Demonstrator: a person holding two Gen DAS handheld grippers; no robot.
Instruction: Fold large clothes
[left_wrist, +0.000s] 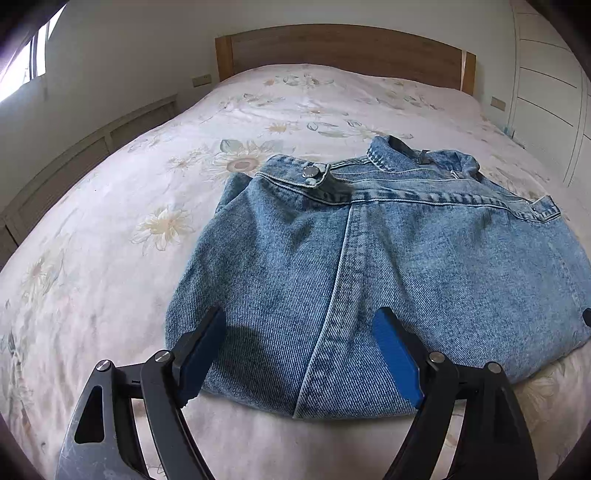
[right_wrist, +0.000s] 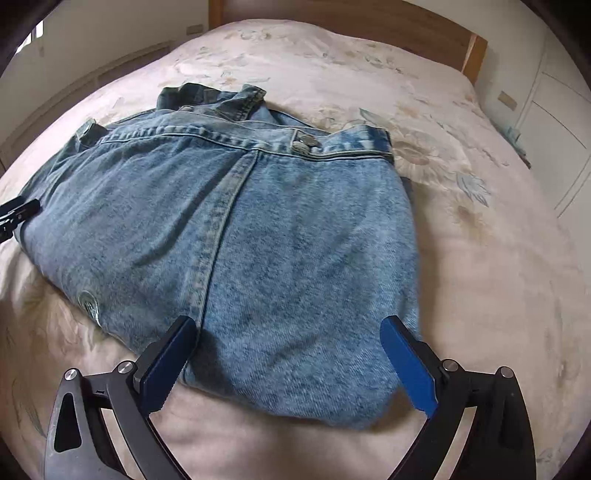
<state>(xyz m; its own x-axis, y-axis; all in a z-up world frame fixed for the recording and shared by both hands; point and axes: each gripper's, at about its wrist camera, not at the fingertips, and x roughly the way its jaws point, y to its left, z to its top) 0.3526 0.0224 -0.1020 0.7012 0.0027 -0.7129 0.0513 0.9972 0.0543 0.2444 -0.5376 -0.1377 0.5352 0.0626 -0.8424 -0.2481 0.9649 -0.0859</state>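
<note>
Now: folded jacket (left_wrist: 369, 266) lies mid-bed (left_wrist: 110, 258), collar at far end. Left gripper (left_wrist: 299, 347) and right gripper (right_wrist: 288, 354) hover over near hem, jaws wide, holding nothing

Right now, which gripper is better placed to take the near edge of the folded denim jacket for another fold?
Roughly even. The left gripper and right gripper both stand open over the denim jacket's near edge. Right probably has a slight edge, straddling the near right corner; left sits mid-edge by the seam.

bedspread (left_wrist: 110, 229) open around folded jacket (left_wrist: 369, 258)
</note>
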